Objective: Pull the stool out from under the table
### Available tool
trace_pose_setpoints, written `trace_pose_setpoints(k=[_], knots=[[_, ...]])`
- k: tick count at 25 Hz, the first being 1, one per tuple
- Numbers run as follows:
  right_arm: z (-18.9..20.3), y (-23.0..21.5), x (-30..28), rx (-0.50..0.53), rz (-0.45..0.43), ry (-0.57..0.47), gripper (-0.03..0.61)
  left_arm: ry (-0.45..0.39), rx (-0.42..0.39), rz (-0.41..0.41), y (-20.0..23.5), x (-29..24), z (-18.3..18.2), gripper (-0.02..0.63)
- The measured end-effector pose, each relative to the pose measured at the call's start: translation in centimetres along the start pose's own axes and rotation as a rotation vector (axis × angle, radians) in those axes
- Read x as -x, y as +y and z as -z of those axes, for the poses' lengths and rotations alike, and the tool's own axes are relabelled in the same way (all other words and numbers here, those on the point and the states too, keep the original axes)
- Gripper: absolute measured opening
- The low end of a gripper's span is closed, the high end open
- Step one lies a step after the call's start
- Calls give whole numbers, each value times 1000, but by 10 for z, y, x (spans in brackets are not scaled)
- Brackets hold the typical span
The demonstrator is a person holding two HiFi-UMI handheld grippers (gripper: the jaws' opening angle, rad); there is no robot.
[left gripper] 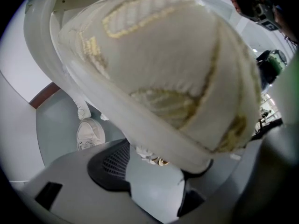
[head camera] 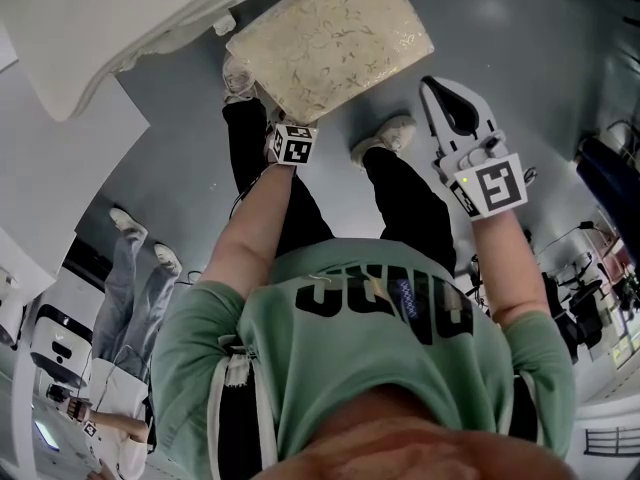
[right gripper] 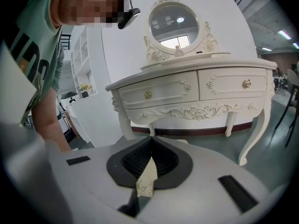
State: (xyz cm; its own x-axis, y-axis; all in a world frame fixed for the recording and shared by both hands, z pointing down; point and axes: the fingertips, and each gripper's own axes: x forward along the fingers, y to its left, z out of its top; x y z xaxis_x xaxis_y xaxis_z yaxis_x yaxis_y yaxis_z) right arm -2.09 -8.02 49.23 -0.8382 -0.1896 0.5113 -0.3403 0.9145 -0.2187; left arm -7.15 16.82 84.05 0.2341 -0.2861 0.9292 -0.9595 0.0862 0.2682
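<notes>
**Stool [head camera: 330, 38]: dead ahead of the left gripper, on the far side**

- Shirt [head camera: 370, 338]: big black caps, upside down in the head view. I can't read them reliably.
- Marker cubes: square codes only, no words.
- Left gripper [head camera: 288, 136]: the nearer tool, at the stool's near corner. Jaws are wide apart with the cushion rim between them. The rim lies against one jaw and the other pad is clear, so there's no clamp yet.
- Right gripper [head camera: 446, 90]: well apart to the right and raised. Jaws are closed on a cream patterned scrap [right gripper: 147, 178].
- Stool long axis: runs left to far-right.
- Table [head camera: 90, 28]: its edge is just beside the stool's far-left corner. My read is that most of the seat is already out.
- Next move, as I judge it: clamp the rim, then draw it toward the near side.
</notes>
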Motion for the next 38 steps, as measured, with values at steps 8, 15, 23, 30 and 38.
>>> trace_pose_setpoints(k=[8, 15, 23, 30, 38], knots=[[-18, 10, 5, 7, 11, -5, -6, 5, 93, 17, -6, 35, -14, 288], [-42, 13, 18, -5, 42, -11, -6, 31, 109, 17, -10, 87, -24, 288], [-76, 16, 51, -25, 89, 1, -6, 40, 79, 49, -25, 172, -68, 288], [-122, 20, 81, -24, 143, -18, -6, -40, 26, 68, -34, 240, -156, 288], [-191, 9, 114, -18, 198, -64, -6, -138, -56, 123, -61, 323, -274, 288]])
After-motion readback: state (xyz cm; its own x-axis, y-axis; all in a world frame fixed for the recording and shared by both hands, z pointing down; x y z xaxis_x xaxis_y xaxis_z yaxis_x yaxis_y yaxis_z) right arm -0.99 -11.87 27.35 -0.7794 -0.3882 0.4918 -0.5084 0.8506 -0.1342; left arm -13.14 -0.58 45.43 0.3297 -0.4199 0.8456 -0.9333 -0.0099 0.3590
